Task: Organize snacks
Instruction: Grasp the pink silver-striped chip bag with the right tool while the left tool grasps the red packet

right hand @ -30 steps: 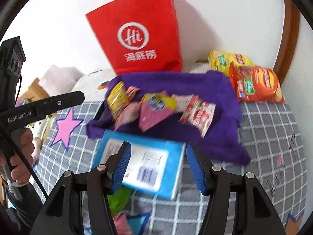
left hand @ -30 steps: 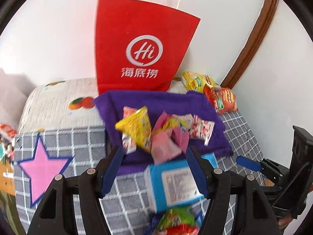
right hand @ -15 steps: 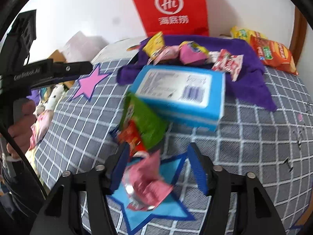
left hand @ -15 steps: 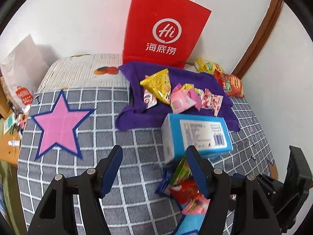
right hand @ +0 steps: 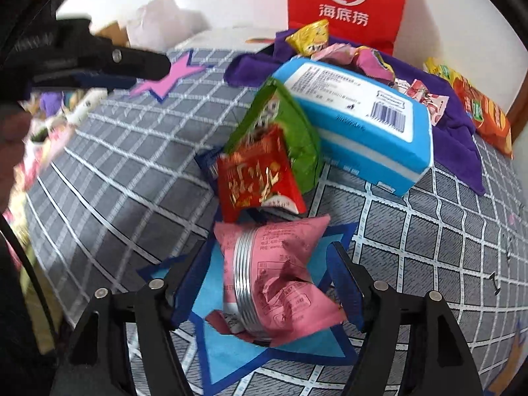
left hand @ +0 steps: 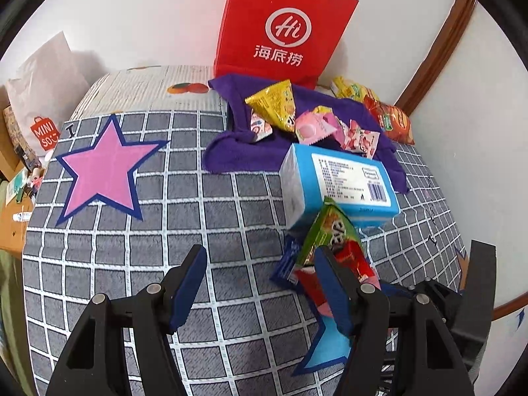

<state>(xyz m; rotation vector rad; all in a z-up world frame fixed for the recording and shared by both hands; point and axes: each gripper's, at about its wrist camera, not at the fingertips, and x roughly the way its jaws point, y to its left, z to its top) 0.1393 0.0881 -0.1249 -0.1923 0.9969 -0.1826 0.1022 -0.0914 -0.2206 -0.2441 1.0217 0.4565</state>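
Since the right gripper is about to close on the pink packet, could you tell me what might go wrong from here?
1. The pink packet lies crumpled between the right gripper's open jaws; they might pinch only a fold and drop it.
2. The red packet touches the pink one's top edge and could be dragged along.
3. The green packet leans on the blue box; a nudge may topple it.

Both grippers now sit lower and nearer the bedspread, the right gripper [right hand: 269,283] straddling a pink snack packet [right hand: 277,277], jaws apart.
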